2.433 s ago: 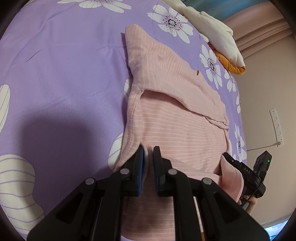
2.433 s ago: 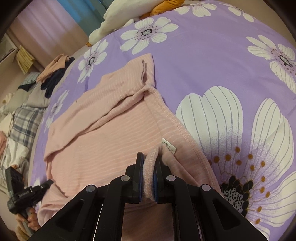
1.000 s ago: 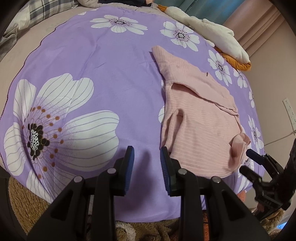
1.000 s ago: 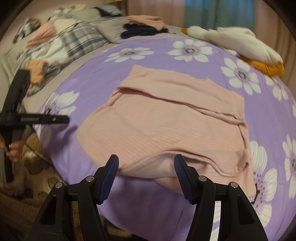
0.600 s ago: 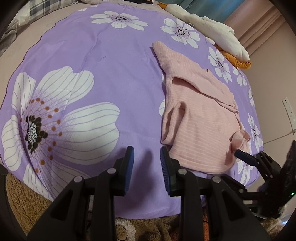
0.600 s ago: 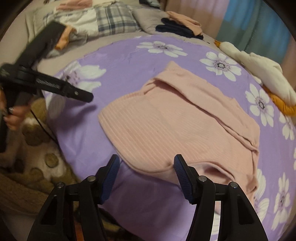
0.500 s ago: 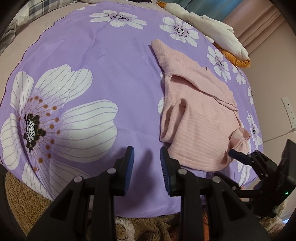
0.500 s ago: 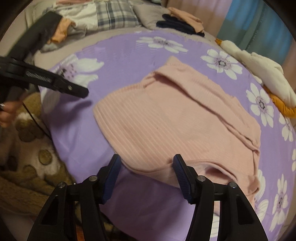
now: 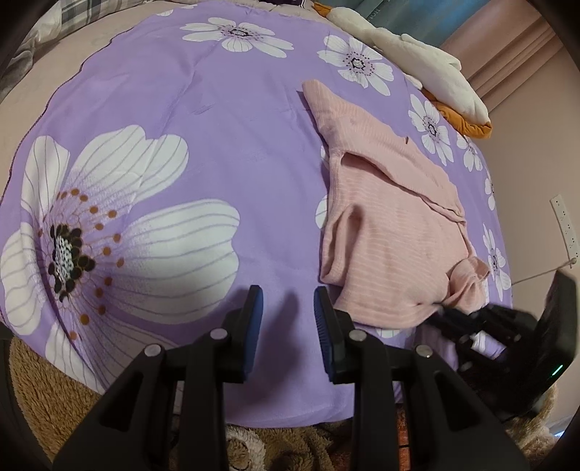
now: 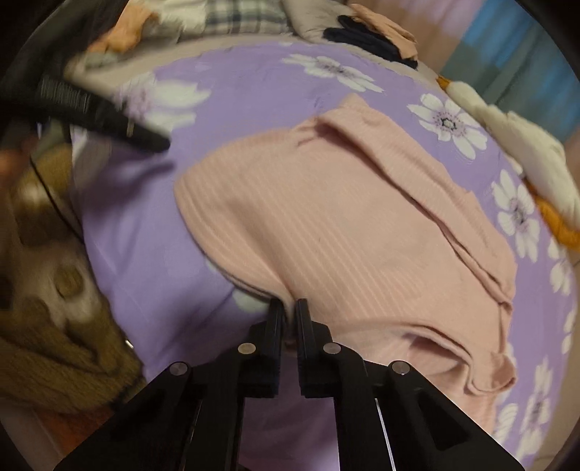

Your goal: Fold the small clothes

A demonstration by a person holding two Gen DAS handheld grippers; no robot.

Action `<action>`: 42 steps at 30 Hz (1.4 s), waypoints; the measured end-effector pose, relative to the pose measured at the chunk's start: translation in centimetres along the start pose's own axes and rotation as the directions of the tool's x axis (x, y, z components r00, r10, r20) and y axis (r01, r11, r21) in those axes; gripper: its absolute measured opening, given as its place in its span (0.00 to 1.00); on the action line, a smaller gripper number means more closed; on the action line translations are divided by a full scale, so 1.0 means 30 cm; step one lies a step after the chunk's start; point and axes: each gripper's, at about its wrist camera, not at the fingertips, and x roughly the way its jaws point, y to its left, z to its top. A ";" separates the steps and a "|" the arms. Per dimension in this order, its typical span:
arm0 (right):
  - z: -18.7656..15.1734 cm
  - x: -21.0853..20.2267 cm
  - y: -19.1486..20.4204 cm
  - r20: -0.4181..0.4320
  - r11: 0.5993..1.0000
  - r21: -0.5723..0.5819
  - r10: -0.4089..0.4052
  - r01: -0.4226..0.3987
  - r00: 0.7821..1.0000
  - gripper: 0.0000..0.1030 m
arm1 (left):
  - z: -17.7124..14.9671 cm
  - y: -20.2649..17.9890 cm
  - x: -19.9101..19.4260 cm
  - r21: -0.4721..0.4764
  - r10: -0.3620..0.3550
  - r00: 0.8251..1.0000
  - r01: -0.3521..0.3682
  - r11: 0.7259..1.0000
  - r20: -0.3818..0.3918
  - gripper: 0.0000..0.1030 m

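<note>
While the right gripper (image 10: 288,308) pinches the near hem of a pink ribbed garment (image 10: 344,224), its jaws drawn almost together with a fold of cloth between them, the left gripper (image 9: 286,300) hangs well to the left of the garment with its blue-padded jaws parted and nothing between them, over bare purple cloth. Half folded, one layer turned back across its far side, the garment lies on a bed spread with a purple sheet (image 9: 224,119) printed with white flowers, toward the sheet's right edge as the left wrist camera sees it. Beyond it, at the bed's far corner, sit a cream cushion (image 9: 417,61) and an orange cloth (image 9: 467,125). Only the left wrist view takes in the pink wall with its white socket strip (image 9: 563,224) and the right gripper's dark body at lower right; only the right wrist view, blurred along its left side, shows a heap of plaid and peach clothes (image 10: 217,14) at the head of the bed, a blue curtain (image 10: 525,54) and brown plush fabric (image 10: 54,326) below the bed's edge
</note>
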 end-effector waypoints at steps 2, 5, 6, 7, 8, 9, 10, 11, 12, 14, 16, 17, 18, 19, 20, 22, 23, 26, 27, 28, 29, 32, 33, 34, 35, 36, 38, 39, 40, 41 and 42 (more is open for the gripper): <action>0.039 -0.040 -0.056 0.044 0.995 0.072 0.064 -0.067 0.997 0.06 | 0.014 -0.005 -0.003 0.014 0.007 1.000 -0.007 1.000 0.004 0.27; 0.096 -0.086 -0.138 0.122 0.984 0.133 0.100 -0.116 0.988 0.06 | 0.048 -0.019 -0.005 0.038 0.000 1.000 -0.001 0.999 0.014 0.28; 0.117 -0.085 -0.169 0.135 0.982 0.156 0.083 -0.104 0.987 0.06 | 0.063 -0.026 -0.005 0.044 -0.006 1.000 0.006 0.999 0.016 0.28; 0.133 -0.080 -0.195 0.140 0.979 0.178 0.078 -0.103 0.987 0.06 | 0.075 -0.032 -0.004 0.052 -0.011 1.000 0.010 0.999 0.019 0.28; 0.152 -0.065 -0.231 0.141 0.972 0.205 0.085 -0.113 0.986 0.06 | 0.087 -0.039 -0.002 0.060 -0.015 1.000 0.014 0.998 0.022 0.28; 0.167 -0.050 -0.264 0.142 0.964 0.234 0.096 -0.128 0.985 0.06 | 0.102 -0.048 0.002 0.072 -0.021 0.999 0.019 0.997 0.024 0.28; 0.183 -0.028 -0.301 0.141 0.954 0.266 0.107 -0.142 0.984 0.06 | 0.120 -0.059 0.008 0.084 -0.029 0.999 0.027 0.996 0.025 0.28; 0.200 0.004 -0.342 0.132 0.944 0.295 0.116 -0.151 0.984 0.06 | 0.136 -0.065 0.013 0.092 -0.037 0.999 0.035 0.995 0.025 0.29; 0.213 0.040 -0.376 0.119 0.935 0.320 0.122 -0.155 0.985 0.06 | 0.155 -0.072 0.023 0.100 -0.051 0.998 0.048 0.994 0.024 0.30; 0.227 0.102 -0.419 0.092 0.927 0.345 0.121 -0.146 0.988 0.06 | 0.200 -0.085 0.054 0.109 -0.073 0.997 0.072 0.991 0.010 0.30; 0.234 0.148 -0.451 0.070 0.924 0.357 0.117 -0.134 0.991 0.06 | 0.233 -0.094 0.079 0.116 -0.085 0.996 0.085 0.990 -0.005 0.30; 0.234 0.173 -0.466 0.057 0.922 0.364 0.115 -0.128 0.992 0.06 | 0.248 -0.101 0.093 0.119 -0.089 0.996 0.090 0.989 -0.014 0.30; 0.230 0.185 -0.486 0.049 0.917 0.381 0.107 -0.118 0.993 0.06 | 0.268 -0.116 0.115 0.126 -0.100 0.995 0.103 0.987 -0.027 0.30; 0.220 0.199 -0.508 0.035 0.906 0.412 0.091 -0.098 0.995 0.07 | 0.277 -0.125 0.129 0.130 -0.108 0.994 0.112 0.985 -0.036 0.32; 0.209 0.201 -0.533 0.031 0.895 0.434 0.097 -0.101 0.995 0.11 | 0.287 -0.136 0.142 0.138 -0.116 0.992 0.120 0.983 -0.040 0.33; 0.174 0.181 -0.585 0.034 0.859 0.501 0.100 -0.103 0.994 0.18 | 0.304 -0.168 0.171 0.166 -0.121 0.991 0.130 0.978 -0.061 0.35; 0.154 0.157 -0.602 0.044 0.846 0.523 0.094 -0.104 0.995 0.28 | 0.310 -0.191 0.187 0.184 -0.120 0.990 0.131 0.974 -0.067 0.36; 0.083 0.036 -0.664 0.100 0.823 0.561 0.043 -0.092 0.994 0.42 | 0.325 -0.234 0.214 0.236 -0.125 0.990 0.138 0.962 -0.070 0.42; 0.057 0.001 -0.681 0.104 0.818 0.569 0.023 -0.079 0.994 0.42 | 0.330 -0.244 0.225 0.249 -0.131 0.989 0.145 0.958 -0.070 0.44; 0.018 -0.046 -0.698 0.104 0.812 0.580 0.000 -0.060 0.995 0.42 | 0.336 -0.254 0.241 0.257 -0.137 0.988 0.152 0.954 -0.075 0.44; -0.016 -0.079 -0.712 0.105 0.803 0.594 -0.017 -0.049 0.994 0.43 | 0.341 -0.260 0.261 0.260 -0.137 0.987 0.155 0.953 -0.086 0.44; -0.124 -0.156 -0.747 0.105 0.775 0.631 -0.041 -0.035 0.994 0.52 | 0.347 -0.262 0.306 0.265 -0.123 0.987 0.148 0.953 -0.106 0.43; -0.154 -0.167 -0.757 0.101 0.768 0.639 -0.040 -0.034 0.994 0.54 | 0.345 -0.263 0.325 0.269 -0.116 0.986 0.144 0.952 -0.115 0.43; -0.197 -0.179 -0.754 0.095 0.763 0.645 -0.031 -0.038 0.995 0.56 | 0.344 -0.264 0.337 0.271 -0.114 0.986 0.144 0.952 -0.121 0.43; -0.215 -0.176 -0.754 0.088 0.764 0.644 -0.021 -0.041 0.996 0.56 | 0.342 -0.264 0.352 0.272 -0.117 0.985 0.148 0.951 -0.129 0.42; -0.237 -0.170 -0.754 0.081 0.766 0.642 -0.010 -0.044 0.997 0.56 | 0.343 -0.264 0.361 0.273 -0.119 0.984 0.152 0.950 -0.134 0.42; -0.271 -0.148 -0.745 0.065 0.775 0.630 0.019 -0.056 0.998 0.56 | 0.338 -0.266 0.383 0.278 -0.121 0.982 0.158 0.947 -0.144 0.37; -0.283 -0.133 -0.738 0.049 0.783 0.620 0.031 -0.055 0.998 0.56 | 0.334 -0.269 0.389 0.288 -0.120 0.983 0.156 0.945 -0.140 0.33; -0.292 -0.122 -0.728 0.027 0.794 0.606 0.040 -0.048 0.999 0.56 | 0.333 -0.275 0.395 0.297 -0.117 0.983 0.154 0.942 -0.138 0.21; -0.292 -0.109 -0.721 0.010 0.804 0.592 0.047 -0.044 0.999 0.56 | 0.331 -0.277 0.401 0.304 -0.116 0.983 0.154 0.940 -0.142 0.11; -0.297 -0.099 -0.717 -0.002 0.813 0.581 0.058 -0.046 0.998 0.56 | 0.329 -0.277 0.406 0.301 -0.122 0.982 0.162 0.940 -0.147 0.08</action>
